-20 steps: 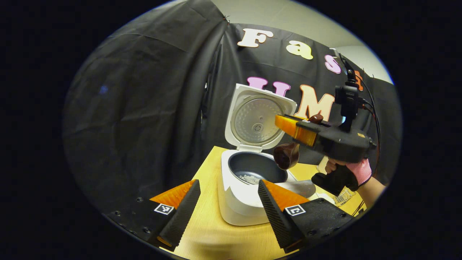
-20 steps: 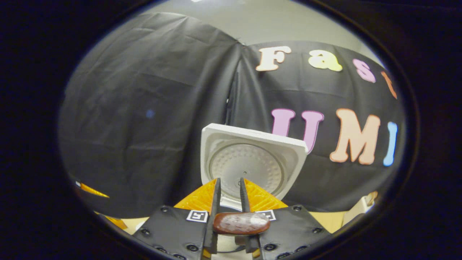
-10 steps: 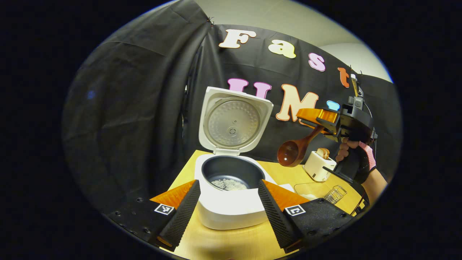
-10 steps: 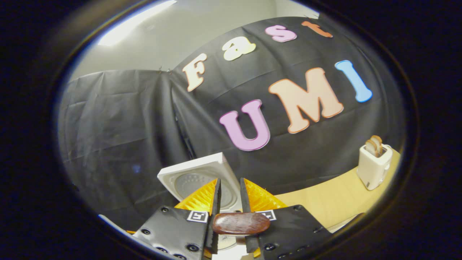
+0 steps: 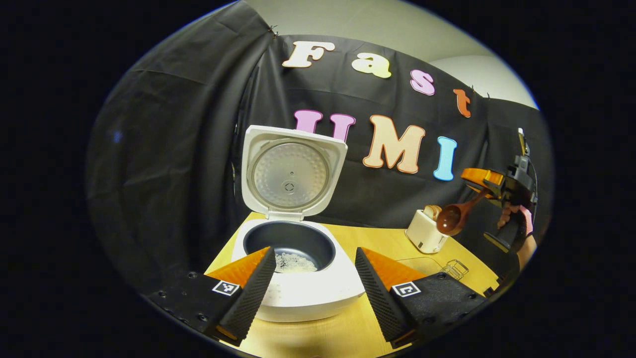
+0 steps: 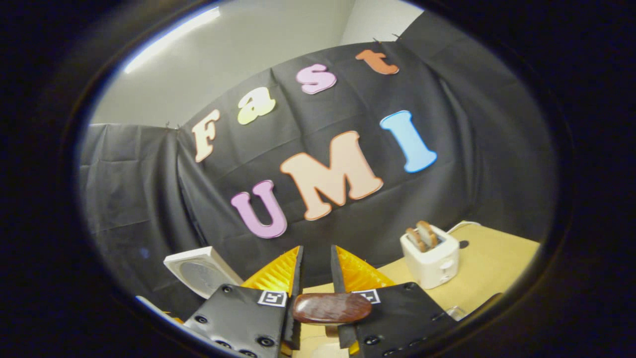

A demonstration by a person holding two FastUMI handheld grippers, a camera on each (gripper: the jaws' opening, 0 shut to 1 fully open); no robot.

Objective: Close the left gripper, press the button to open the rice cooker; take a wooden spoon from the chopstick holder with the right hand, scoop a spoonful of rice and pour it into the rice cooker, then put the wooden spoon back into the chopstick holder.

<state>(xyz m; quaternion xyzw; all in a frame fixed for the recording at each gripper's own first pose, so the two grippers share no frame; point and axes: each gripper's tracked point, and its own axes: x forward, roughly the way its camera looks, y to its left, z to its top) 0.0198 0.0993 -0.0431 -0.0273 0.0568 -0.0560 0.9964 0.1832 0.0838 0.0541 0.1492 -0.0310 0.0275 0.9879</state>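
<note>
The white rice cooker point(image 5: 303, 293) stands on the wooden table with its lid point(image 5: 290, 171) raised. A small heap of rice point(image 5: 294, 262) lies in its dark inner pot. My left gripper point(image 5: 313, 258) hovers open in front of the cooker, holding nothing. At the far right of the left gripper view my right gripper point(image 5: 472, 180), held by a hand, is in the air, shut on the wooden spoon point(image 5: 453, 217), whose bowl hangs down. In the right gripper view the right gripper point(image 6: 316, 258) clamps the spoon's handle end point(image 6: 332, 308); the cooker lid point(image 6: 201, 271) sits low left.
A white toaster point(image 5: 425, 231) with bread slices stands right of the cooker, also as the toaster point(image 6: 431, 256) in the right gripper view. A clear glass point(image 5: 453, 269) and a transparent tray point(image 5: 422, 262) lie on the table point(image 5: 377, 241) near its right edge.
My right gripper has carried the spoon away from above the cooker pot, rightward and farther off, toward the toaster side. My left gripper stays open and has turned slightly right.
</note>
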